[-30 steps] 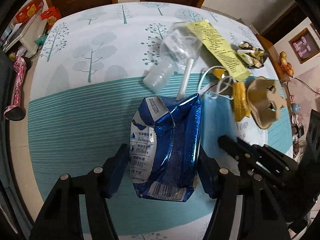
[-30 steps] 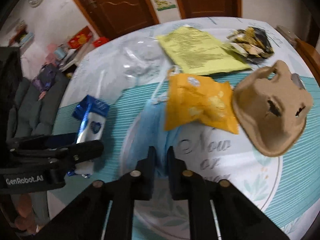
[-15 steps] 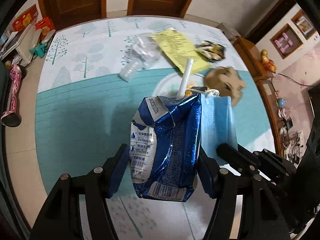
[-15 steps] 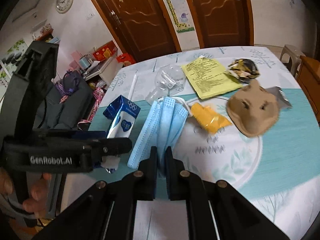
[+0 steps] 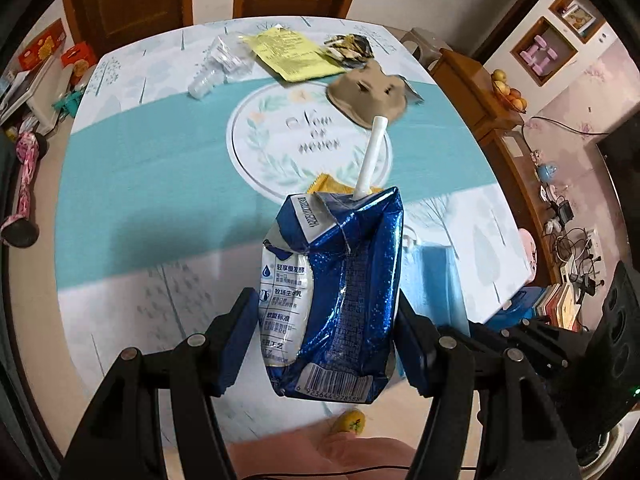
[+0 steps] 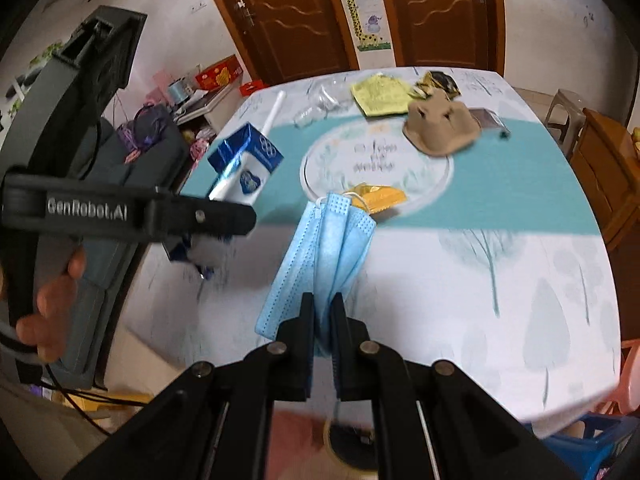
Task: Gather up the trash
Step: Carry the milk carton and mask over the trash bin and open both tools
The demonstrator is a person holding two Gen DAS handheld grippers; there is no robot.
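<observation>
Left wrist view: the left gripper [image 5: 326, 340] is clamped on a crumpled blue milk carton [image 5: 336, 296], its white straw [image 5: 370, 156] pointing toward 12 o'clock above the table [image 5: 140, 168]. In the right wrist view, the right gripper [image 6: 322, 316] pinches a folded blue face mask [image 6: 324, 256] with its jaws nearly together. At 12 o'clock lie a yellow wrapper [image 6: 378, 196] and a brown pulp tray [image 6: 440, 128].

Shiny blue-and-white milk carton [image 5: 336, 300], pale blue mask [image 6: 324, 256], teal-striped tree-print tablecloth [image 5: 160, 176], yellow leaflet [image 5: 294, 56]
</observation>
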